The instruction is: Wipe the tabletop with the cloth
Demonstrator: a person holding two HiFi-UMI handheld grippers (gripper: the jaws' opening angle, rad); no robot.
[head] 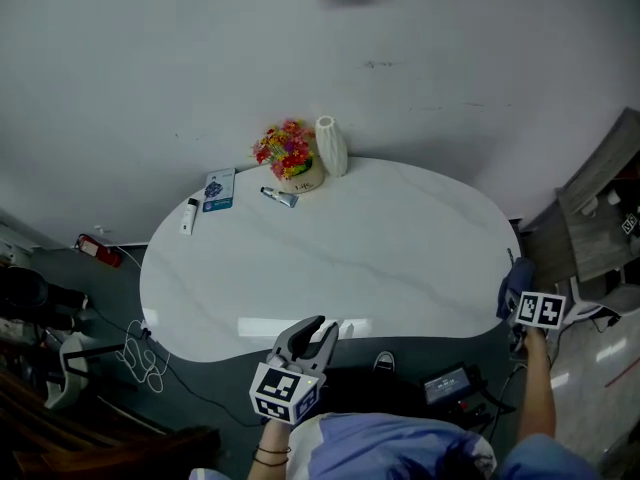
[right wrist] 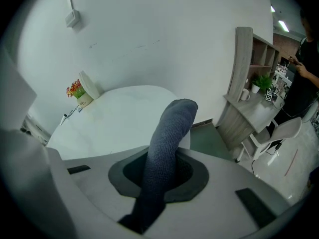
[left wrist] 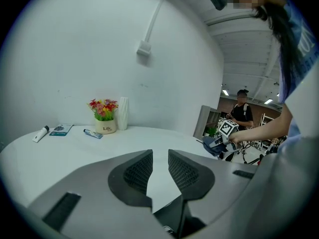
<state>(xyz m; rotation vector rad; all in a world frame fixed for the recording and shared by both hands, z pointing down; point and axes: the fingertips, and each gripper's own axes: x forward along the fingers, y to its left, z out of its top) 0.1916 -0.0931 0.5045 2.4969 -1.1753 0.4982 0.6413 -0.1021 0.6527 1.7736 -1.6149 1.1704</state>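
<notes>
Cloth (right wrist: 168, 143) in right gripper (right wrist: 162, 169) beside tabletop (head: 350, 258)

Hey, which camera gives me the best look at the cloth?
The right gripper view: the cloth fills the middle, clamped between the jaws. The head view shows only a small blue bit at the table's right edge; the left gripper view shows a distant dark bundle.
</notes>
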